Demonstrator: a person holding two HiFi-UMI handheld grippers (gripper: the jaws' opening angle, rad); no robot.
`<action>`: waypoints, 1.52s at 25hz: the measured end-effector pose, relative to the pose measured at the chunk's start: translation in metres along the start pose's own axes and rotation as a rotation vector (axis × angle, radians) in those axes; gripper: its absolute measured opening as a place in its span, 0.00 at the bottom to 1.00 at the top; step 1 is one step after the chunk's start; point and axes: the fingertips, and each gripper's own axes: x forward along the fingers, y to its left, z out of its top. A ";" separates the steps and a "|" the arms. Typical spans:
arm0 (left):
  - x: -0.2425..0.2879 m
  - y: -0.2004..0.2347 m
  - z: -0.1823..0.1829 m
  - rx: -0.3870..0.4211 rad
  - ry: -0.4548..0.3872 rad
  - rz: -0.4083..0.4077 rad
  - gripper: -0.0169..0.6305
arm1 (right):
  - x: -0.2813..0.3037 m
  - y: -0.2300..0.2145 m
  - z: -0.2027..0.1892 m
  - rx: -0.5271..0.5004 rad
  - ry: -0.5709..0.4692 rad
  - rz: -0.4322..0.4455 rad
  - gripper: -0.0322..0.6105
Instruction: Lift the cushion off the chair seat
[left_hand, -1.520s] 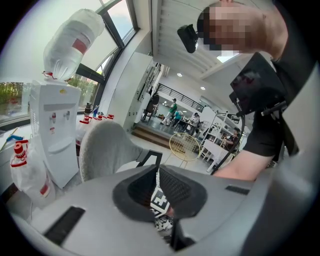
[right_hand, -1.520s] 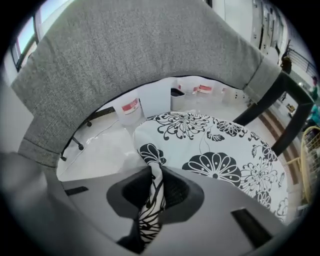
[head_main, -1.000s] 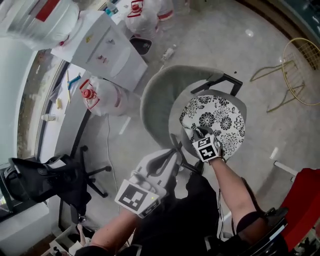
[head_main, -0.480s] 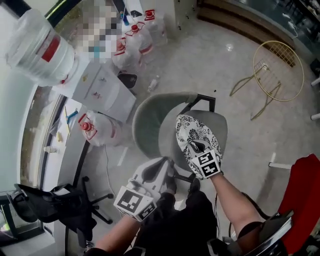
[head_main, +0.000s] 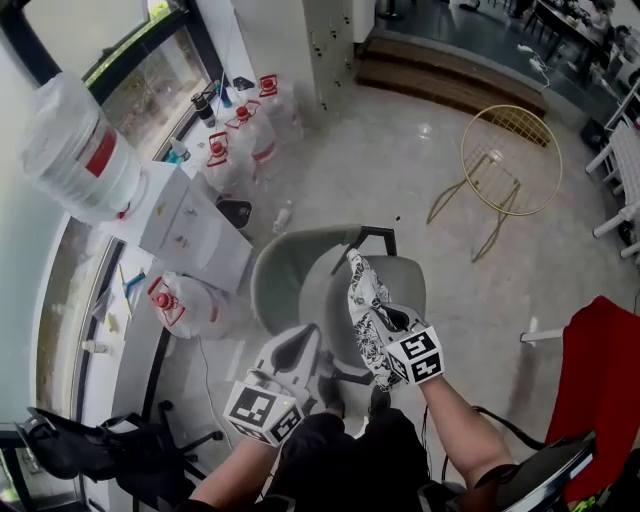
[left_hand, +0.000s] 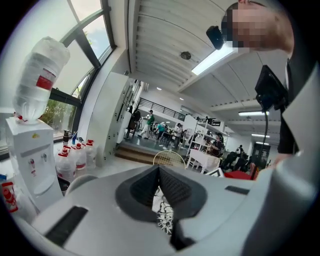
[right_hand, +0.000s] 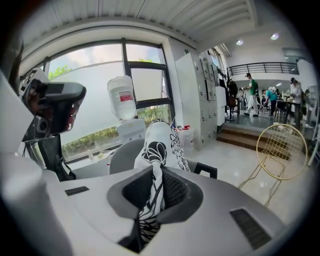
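The left gripper (head_main: 310, 340) and right gripper (head_main: 386, 318) are pale grey. Black ribbed pads (right_hand: 172, 187) line each claw, with a black-and-white cube (head_main: 262, 412) behind.

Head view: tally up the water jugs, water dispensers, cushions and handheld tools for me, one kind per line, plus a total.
Water dispenser: 1
Water jugs: 5, one mounted on the dispenser, four others nearby
Cushion: 1
Tools: 2, left tool and right tool
Total: 9
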 end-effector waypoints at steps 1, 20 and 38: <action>0.001 0.000 0.004 0.007 -0.007 -0.006 0.04 | -0.008 0.001 0.009 -0.001 -0.021 -0.006 0.11; 0.007 -0.050 0.077 0.077 -0.107 -0.171 0.04 | -0.173 0.002 0.132 0.050 -0.353 -0.199 0.11; 0.006 -0.105 0.106 0.141 -0.188 -0.171 0.04 | -0.258 -0.015 0.165 0.031 -0.471 -0.273 0.11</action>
